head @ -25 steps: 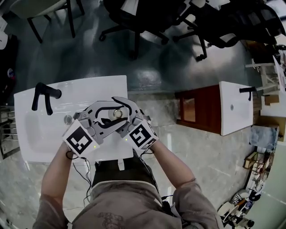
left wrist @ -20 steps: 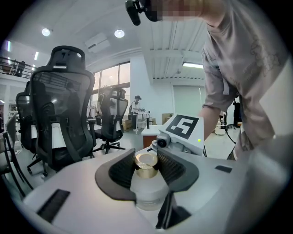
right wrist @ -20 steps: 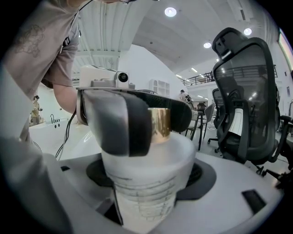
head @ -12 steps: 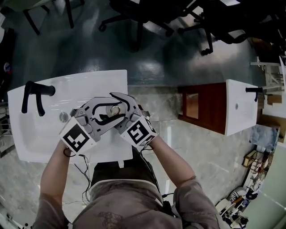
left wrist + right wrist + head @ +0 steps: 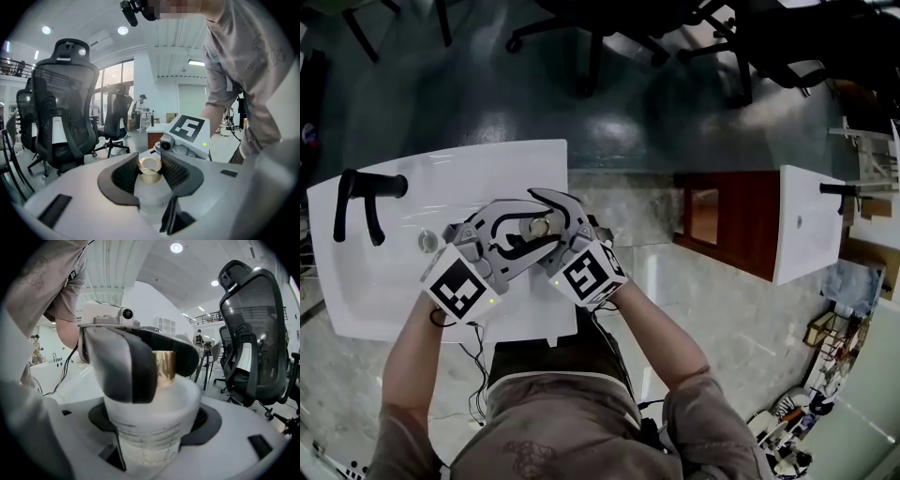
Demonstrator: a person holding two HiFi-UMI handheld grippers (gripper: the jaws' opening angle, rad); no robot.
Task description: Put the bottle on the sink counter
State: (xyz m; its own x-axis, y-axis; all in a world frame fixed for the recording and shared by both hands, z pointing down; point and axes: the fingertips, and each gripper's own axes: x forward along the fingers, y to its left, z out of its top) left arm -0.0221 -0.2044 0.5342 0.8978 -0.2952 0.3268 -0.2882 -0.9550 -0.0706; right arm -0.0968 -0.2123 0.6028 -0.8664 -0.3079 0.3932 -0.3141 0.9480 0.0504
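Starting at the left of the head view, the white sink [image 5: 356, 300] carries a black tap [image 5: 356, 192] and a round drain [image 5: 428, 240]. Nothing there has changed except a shift of the whole frame, which reads as camera movement. Next comes the left gripper [image 5: 151, 174], its ribbed pads closed on the gold cap [image 5: 164, 366] of the bottle [image 5: 539, 225]. The right gripper [image 5: 152, 422] is clamped round the frosted white body below that cap.

Against the two earlier head views the double grip is unchanged. The bottle remains over the flat right part of the sink counter, to the right of the drain. Both grippers appear to have come down a little, though a drop is hard to read from overhead. Whether the base touches the counter cannot be told. Judgement: the set-down is nearly due, and neither claw should let go until the base rests flat. Further right stand a wooden cabinet [image 5: 727, 220] and a second sink [image 5: 806, 220], undisturbed.

Writing: each gripper's cube shows a black-and-white square marker [image 5: 455, 289], with no letters. The bottle body bears faint printed lines in the right gripper view, too blurred to read. No brand name is legible anywhere
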